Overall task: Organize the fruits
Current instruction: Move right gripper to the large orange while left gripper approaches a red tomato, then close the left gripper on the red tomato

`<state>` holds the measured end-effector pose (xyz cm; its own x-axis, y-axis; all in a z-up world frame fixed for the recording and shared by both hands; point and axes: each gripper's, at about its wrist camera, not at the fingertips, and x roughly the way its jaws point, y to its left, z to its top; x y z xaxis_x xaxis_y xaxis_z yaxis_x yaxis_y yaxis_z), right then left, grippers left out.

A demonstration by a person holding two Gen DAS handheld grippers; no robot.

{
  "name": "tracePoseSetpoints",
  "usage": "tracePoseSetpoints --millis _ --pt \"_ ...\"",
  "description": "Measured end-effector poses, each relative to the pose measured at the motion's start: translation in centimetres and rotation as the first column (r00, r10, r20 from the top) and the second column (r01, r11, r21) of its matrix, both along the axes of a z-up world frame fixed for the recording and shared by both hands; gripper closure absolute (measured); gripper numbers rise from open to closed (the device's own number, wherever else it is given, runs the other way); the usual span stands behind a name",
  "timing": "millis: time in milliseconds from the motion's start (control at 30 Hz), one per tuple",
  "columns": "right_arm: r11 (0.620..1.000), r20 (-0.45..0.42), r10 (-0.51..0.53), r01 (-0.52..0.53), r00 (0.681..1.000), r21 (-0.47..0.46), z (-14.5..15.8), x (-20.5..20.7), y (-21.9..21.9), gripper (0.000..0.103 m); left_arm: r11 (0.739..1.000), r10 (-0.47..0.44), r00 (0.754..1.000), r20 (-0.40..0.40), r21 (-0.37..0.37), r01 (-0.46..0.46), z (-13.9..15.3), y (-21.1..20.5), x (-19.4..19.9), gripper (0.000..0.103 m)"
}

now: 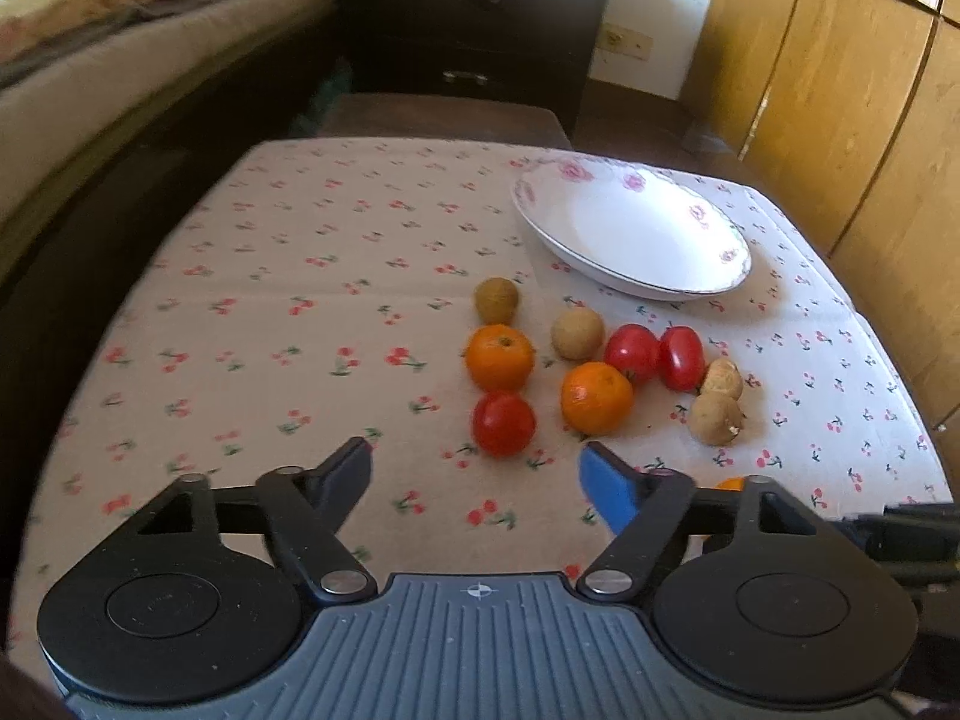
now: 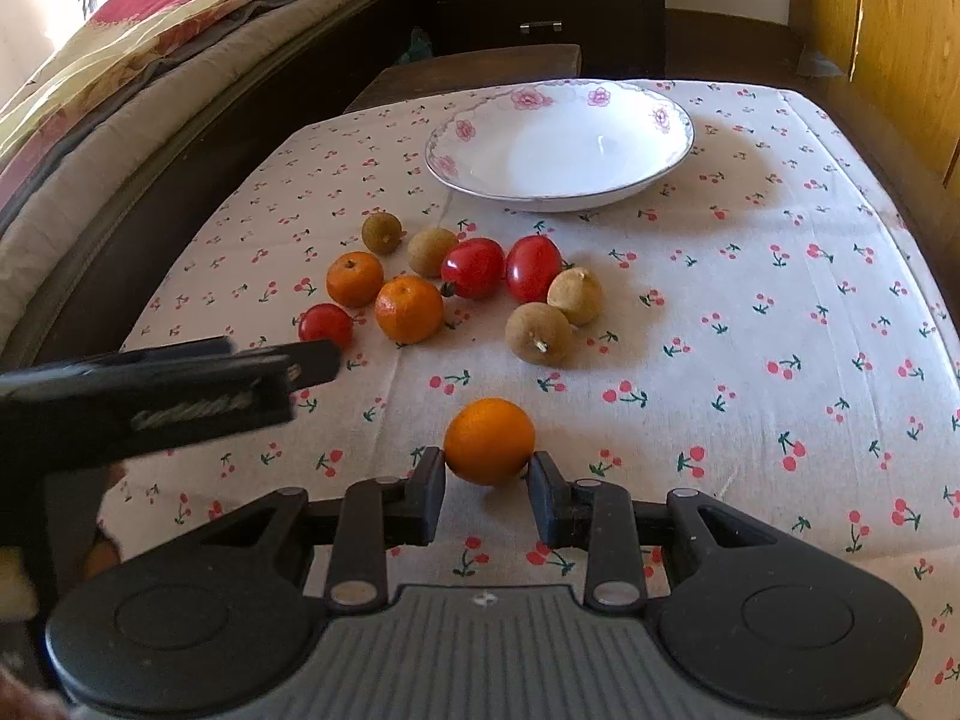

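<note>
Loose fruit lies on the cherry-print tablecloth point(image 1: 270, 300): two oranges point(image 1: 499, 357) point(image 1: 596, 398), three red tomatoes point(image 1: 503, 423) point(image 1: 630, 351) point(image 1: 681, 357) and several brown longans point(image 1: 496, 299). A white floral plate point(image 1: 690, 282) stands empty behind them. My left gripper point(image 1: 474, 468) is open just in front of the near tomato. My right gripper point(image 2: 487, 477) is shut on a third orange point(image 2: 489, 440), held low over the cloth. The same pile point(image 2: 409, 308) and plate point(image 2: 678, 150) show in the right wrist view.
A bed with blankets point(image 2: 150, 60) runs along the table's left side. A dark drawer chest point(image 1: 480, 30) and a stool point(image 1: 438, 114) stand behind the table. Wooden cupboard doors point(image 1: 840, 90) are at the right. The left gripper's body point(image 2: 150, 396) juts in from the left.
</note>
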<state>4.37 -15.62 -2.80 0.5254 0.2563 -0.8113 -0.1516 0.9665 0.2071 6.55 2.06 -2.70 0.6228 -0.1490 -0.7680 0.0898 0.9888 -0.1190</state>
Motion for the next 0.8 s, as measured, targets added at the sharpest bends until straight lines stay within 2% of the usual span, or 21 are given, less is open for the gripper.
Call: tracePoseSetpoints --millis 333,467,533,600,800 --pt "0.999 -0.001 0.014 -0.014 1.0 0.04 -0.4 0.0 -0.7 0.071 0.998 -0.032 0.999 0.018 0.046 0.031 -1.4 -1.3 1.9 0.027" --pt "0.999 0.007 0.024 -0.024 1.0 0.03 -0.5 0.2 -0.5 0.07 0.989 -0.079 0.996 0.039 0.131 0.073 -1.8 -2.3 1.4 0.03" --pt "0.999 0.007 0.025 -0.025 1.0 0.027 -0.4 0.2 -0.4 0.07 0.99 -0.086 0.995 0.042 0.113 0.081 -1.7 -2.2 1.4 0.035" --pt "0.999 0.008 0.025 -0.025 1.0 0.029 -0.5 0.2 -0.5 0.07 0.992 -0.088 0.995 0.045 0.092 0.084 -1.6 -2.0 1.6 0.045" --pt "0.999 0.001 0.024 -0.024 1.0 0.027 -0.5 0.3 -0.6 0.07 0.991 -0.106 0.993 0.053 0.088 0.101 -1.5 -2.0 1.5 0.051"
